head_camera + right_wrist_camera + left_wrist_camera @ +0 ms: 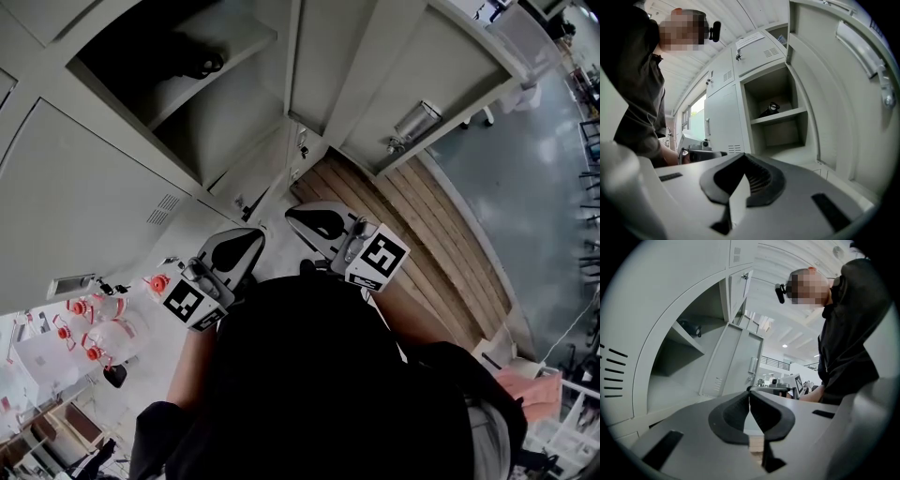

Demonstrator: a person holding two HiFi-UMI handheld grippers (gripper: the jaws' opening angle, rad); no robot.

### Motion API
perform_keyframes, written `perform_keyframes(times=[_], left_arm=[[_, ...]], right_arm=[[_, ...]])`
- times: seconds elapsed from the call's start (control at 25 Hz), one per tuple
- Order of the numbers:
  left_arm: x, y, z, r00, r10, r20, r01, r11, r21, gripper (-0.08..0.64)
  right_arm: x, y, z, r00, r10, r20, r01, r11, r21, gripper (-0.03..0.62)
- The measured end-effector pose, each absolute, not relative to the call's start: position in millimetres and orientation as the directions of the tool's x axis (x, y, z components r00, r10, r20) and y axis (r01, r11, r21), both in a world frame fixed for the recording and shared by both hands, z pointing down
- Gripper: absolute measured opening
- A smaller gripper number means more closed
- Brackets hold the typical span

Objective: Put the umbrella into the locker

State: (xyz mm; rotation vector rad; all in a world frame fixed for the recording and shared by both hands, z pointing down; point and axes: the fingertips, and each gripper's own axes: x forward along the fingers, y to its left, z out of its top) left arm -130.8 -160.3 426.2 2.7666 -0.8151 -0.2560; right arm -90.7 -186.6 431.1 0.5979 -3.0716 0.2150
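A black folded umbrella (200, 64) lies on the upper shelf inside the open grey locker (220, 117); it also shows in the left gripper view, umbrella (692, 328), and in the right gripper view, umbrella (769, 108). My left gripper (246, 240) and right gripper (302, 217) hang side by side close to my body, well away from the locker opening. Both are shut with their pads together and nothing between them. In their own views, the left gripper (749, 394) points past the locker's door and the right gripper (743, 156) points toward the open compartment.
The locker door (441, 89) stands swung open at the right, with a handle (412, 122) on it. Closed locker doors (75, 206) flank the opening. A wooden strip of floor (441, 244) runs below. Several red-capped bottles (94, 323) stand at the left.
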Motion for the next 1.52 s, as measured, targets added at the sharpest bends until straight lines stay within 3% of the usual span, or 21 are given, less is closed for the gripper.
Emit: perform_keyframes(times=[0.68,1.28,1.52], left_arm=[[-120,-164,422,0.811,-0.583,-0.048,-0.557,-0.795,0.242,0.02],[-91,-170,417,0.751,-0.655,-0.088,-0.616,-0.742,0.262,0.02],[-79,-166,440,0.72,-0.693,-0.04,-0.661,-0.702,0.263,0.02]], right_arm=[[-86,-189,422,-0.949,-0.315,0.017,-0.315,0.941,-0.125,0.011],[-60,-192,424,-0.969,-0.244,0.041,-0.247,0.962,-0.113,0.011],[-42,-190,431,-0.974,-0.22,0.05,-0.224,0.967,-0.123,0.011]])
